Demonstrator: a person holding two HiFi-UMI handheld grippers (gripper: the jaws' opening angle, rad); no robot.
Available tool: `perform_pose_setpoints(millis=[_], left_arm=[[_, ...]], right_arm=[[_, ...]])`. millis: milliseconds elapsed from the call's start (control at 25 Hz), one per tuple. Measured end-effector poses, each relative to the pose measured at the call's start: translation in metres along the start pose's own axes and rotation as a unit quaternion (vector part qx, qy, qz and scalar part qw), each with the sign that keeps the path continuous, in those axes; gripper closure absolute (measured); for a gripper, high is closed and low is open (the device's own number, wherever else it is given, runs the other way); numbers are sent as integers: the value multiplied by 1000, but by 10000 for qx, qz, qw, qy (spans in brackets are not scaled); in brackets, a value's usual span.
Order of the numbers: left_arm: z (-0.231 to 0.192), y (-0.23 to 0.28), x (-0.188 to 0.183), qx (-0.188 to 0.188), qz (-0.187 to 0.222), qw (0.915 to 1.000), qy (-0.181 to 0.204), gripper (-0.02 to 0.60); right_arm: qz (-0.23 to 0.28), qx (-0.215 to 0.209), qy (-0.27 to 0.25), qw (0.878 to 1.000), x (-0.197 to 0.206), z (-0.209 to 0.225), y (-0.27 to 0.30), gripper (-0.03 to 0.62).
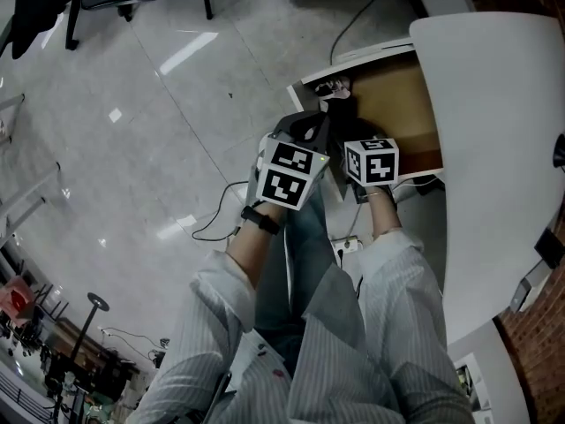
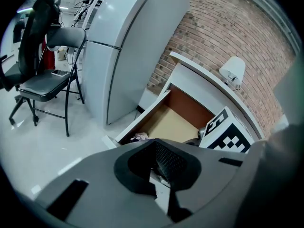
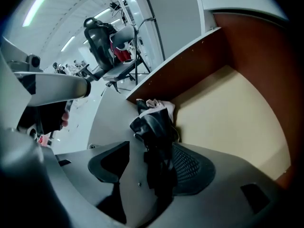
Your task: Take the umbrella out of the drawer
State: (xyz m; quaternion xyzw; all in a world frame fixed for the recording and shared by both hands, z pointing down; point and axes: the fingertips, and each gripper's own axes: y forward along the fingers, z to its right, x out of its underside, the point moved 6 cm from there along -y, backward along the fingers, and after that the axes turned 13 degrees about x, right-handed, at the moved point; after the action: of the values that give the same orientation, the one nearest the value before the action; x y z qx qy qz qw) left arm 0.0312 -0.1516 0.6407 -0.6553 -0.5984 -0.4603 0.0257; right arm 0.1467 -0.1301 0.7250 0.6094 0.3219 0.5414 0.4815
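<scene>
The right hand-held gripper (image 3: pixel 152 167) points steeply down into the open drawer (image 3: pixel 228 108), and its jaws stand wide apart. The black folded umbrella (image 3: pixel 154 127) runs up between them, closer to the meshed right pad than to the left. Neither pad can be seen pressing on it. The umbrella's far end lies just ahead of the jaws, in the drawer's corner, touching a pale crumpled thing (image 3: pixel 159 103). Whether the umbrella rests on the drawer's floor cannot be told. To the right of this hand-held gripper the tan drawer floor is bare, with reddish-brown walls around it. The left hand-held gripper (image 2: pixel 159 167) hangs just beside the right one, at the drawer's outer front edge. Its jaws are drawn close together, with only a pale sliver at the gap that cannot be identified. From it, the right gripper's marker cube (image 2: pixel 225 132) shows just ahead and to the right. In the head view, the white counter (image 1: pixel 494 148) curves past to the right of both grippers, above the drawer. A folding chair (image 2: pixel 47 80) stands well off to the left gripper's left.
</scene>
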Motion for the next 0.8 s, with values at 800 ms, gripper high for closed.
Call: perform_pose_setpoints(millis=[800], left_arm=[[-21,-34,14,-208,281,9991,-239,572]], right_arm=[[-1154,462,-638,9902,21,18,46,313]])
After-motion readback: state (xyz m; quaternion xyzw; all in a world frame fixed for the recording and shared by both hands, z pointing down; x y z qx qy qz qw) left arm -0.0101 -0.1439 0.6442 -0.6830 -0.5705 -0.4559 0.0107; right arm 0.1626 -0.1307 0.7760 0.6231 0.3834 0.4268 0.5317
